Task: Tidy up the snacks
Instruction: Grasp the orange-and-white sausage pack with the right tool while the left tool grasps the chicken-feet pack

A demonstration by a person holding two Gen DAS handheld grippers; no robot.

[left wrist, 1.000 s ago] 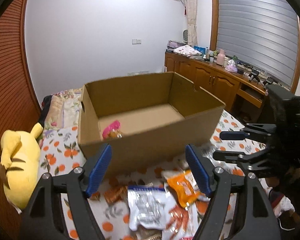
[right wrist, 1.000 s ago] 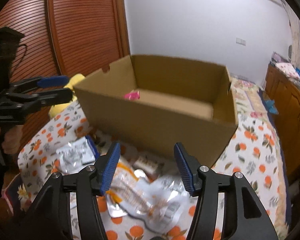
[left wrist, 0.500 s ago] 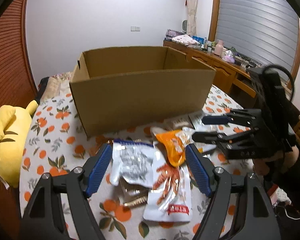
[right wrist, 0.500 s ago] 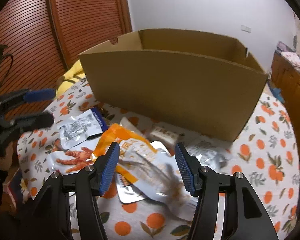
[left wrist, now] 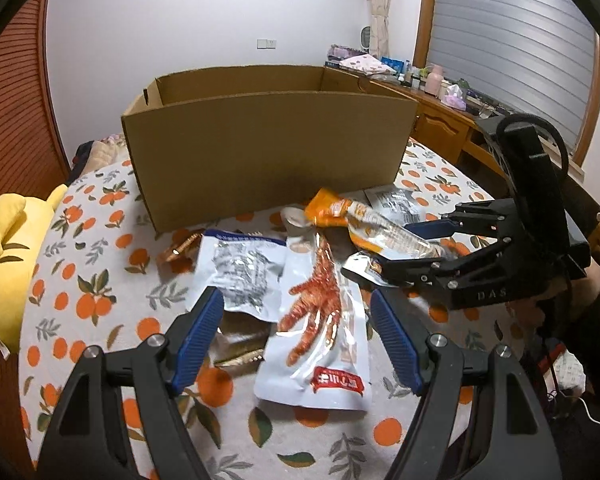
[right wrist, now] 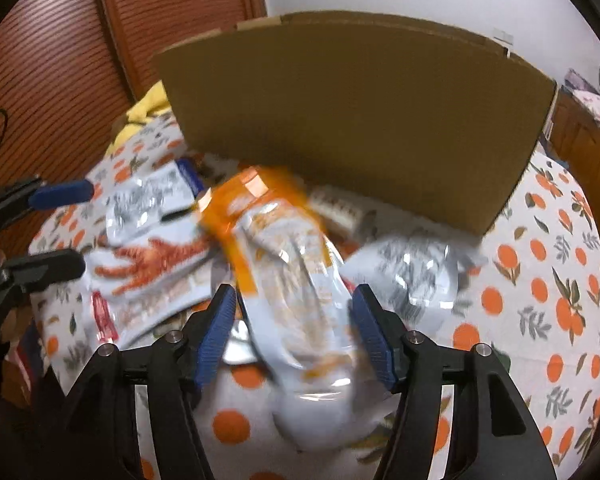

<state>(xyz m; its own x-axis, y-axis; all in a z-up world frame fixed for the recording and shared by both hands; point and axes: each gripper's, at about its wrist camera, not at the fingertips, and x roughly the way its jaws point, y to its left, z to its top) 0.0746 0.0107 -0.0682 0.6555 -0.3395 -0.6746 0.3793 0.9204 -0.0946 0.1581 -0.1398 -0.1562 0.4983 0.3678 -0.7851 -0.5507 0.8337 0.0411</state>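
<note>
Orange snack pouch (right wrist: 284, 264) between right tongs (right wrist: 294, 332), just widening, untouched, chicken-feet packet (left wrist: 320, 320) between parted left tongs (left wrist: 296, 336).

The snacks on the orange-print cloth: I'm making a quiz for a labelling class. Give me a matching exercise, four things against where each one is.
Things:
1. chicken-foot pouch
2. orange-topped pouch
3. cardboard box
4. yellow plush toy

Places:
A. behind the snack pile
B. between the open right gripper's jaws
C. at the cloth's left edge in the left wrist view
D. between the open left gripper's jaws

Pairs: 1-D, 2-B, 3-A, 4-C
</note>
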